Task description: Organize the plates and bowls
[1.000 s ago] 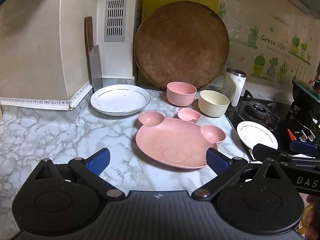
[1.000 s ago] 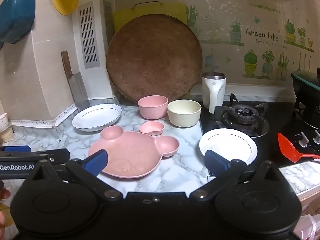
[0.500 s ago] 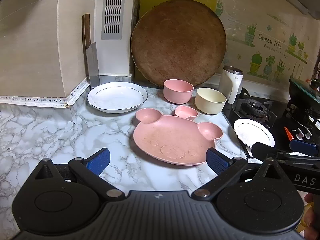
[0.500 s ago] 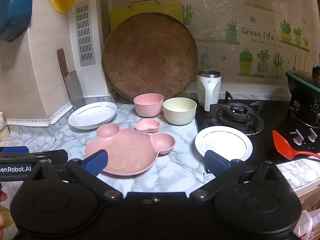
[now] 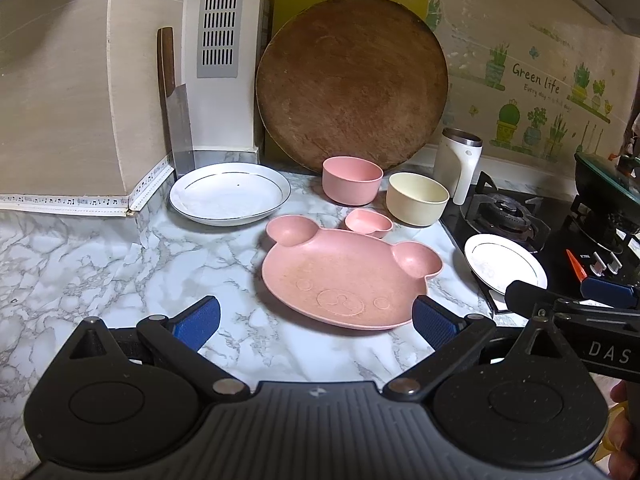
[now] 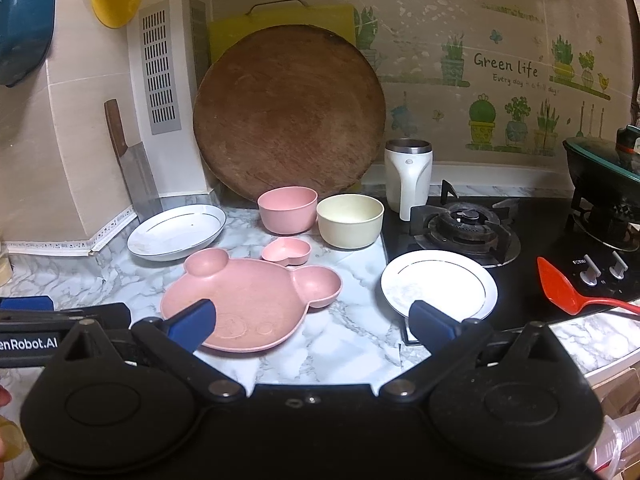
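A pink bear-shaped plate lies mid-counter. Behind it sit a small pink heart dish, a pink bowl and a cream bowl. A large white plate lies at the back left. A small white plate lies at the stove's edge. My left gripper is open and empty in front of the bear plate. My right gripper is open and empty, between the bear plate and the small plate.
A round wooden board and a yellow board lean on the back wall. A cleaver leans at the left. A white mug stands by the gas stove. A red spatula lies at the right. A pot sits on the far burner.
Both grippers have drifted slightly; the dishes shift a little in view. Both stay open and empty, and no dish has moved.
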